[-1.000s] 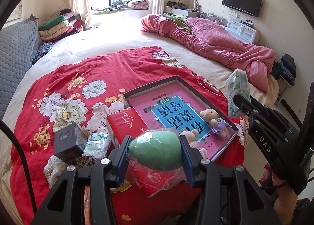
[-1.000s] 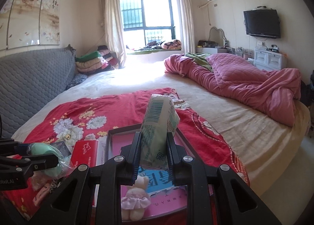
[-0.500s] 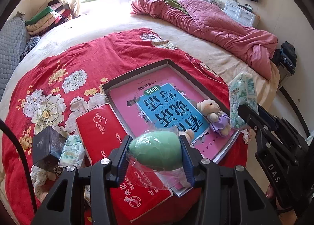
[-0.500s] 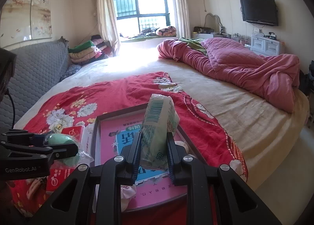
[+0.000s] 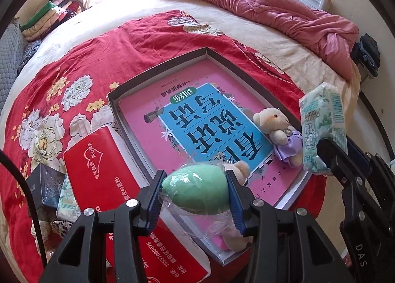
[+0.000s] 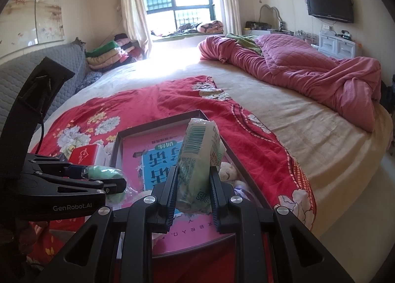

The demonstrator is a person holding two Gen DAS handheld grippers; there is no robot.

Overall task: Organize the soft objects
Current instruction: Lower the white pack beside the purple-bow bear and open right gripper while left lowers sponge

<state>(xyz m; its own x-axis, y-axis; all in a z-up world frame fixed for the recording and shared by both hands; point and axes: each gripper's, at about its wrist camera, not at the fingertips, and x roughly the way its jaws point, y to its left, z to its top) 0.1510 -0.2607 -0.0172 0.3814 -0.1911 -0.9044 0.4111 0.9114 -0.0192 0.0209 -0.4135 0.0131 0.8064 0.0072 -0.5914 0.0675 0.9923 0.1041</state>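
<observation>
My left gripper (image 5: 195, 184) is shut on a green sponge in clear plastic wrap (image 5: 197, 190) and holds it over the near left corner of a shallow dark-rimmed box (image 5: 158, 70) with a pink and blue book inside. My right gripper (image 6: 193, 184) is shut on a pale green tissue pack (image 6: 200, 164), held upright over the box's near right side (image 6: 246, 171); the pack also shows in the left wrist view (image 5: 323, 130). A small teddy bear in a purple dress (image 5: 279, 130) lies in the box. A second plush (image 5: 240, 169) is partly hidden behind the sponge.
The box lies on a red floral blanket (image 5: 98, 55) on a large bed. Left of it are a red tissue pack (image 5: 103, 174), a dark small box (image 5: 45, 184) and a small green packet (image 5: 66, 199). A pink quilt (image 5: 271, 9) is heaped at the back right.
Both grippers have moved forward and down over the box with their loads still held. The sponge now hangs over the box's near corner rather than the blanket.
</observation>
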